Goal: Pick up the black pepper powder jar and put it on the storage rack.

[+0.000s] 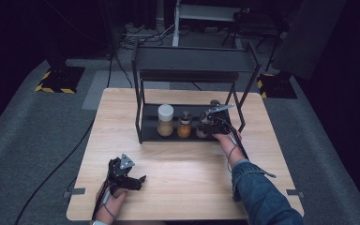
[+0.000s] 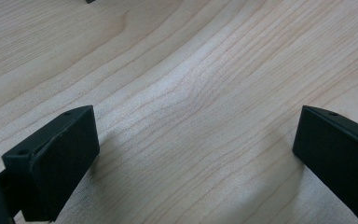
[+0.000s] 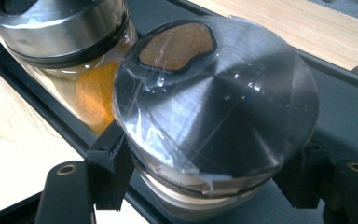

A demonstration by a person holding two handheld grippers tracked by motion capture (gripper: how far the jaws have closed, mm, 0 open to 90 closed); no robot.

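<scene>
A spice jar with a brushed metal lid [image 3: 223, 107] stands on the lower shelf [image 3: 349, 107] of a black two-tier rack [image 1: 143, 119]. My right gripper [image 3: 205, 182] is shut on it, its jaws pressing the jar's neck from both sides just under the lid. In the high view this jar [image 1: 203, 125] is the rightmost in the front row, with the right gripper [image 1: 209, 123] reaching in from the front. My left gripper [image 1: 140, 181] rests near the table's front left, and its jaws [image 2: 196, 154] are open over bare wood.
Left of the held jar stand a small jar of orange spice [image 1: 184, 124] and a taller white-lidded jar [image 1: 165, 120]; the orange one [image 3: 70, 42] nearly touches the held jar. Another jar [image 1: 214, 103] sits behind. The rack's upper shelf [image 1: 192, 58] overhangs. Wooden table [image 1: 183, 164].
</scene>
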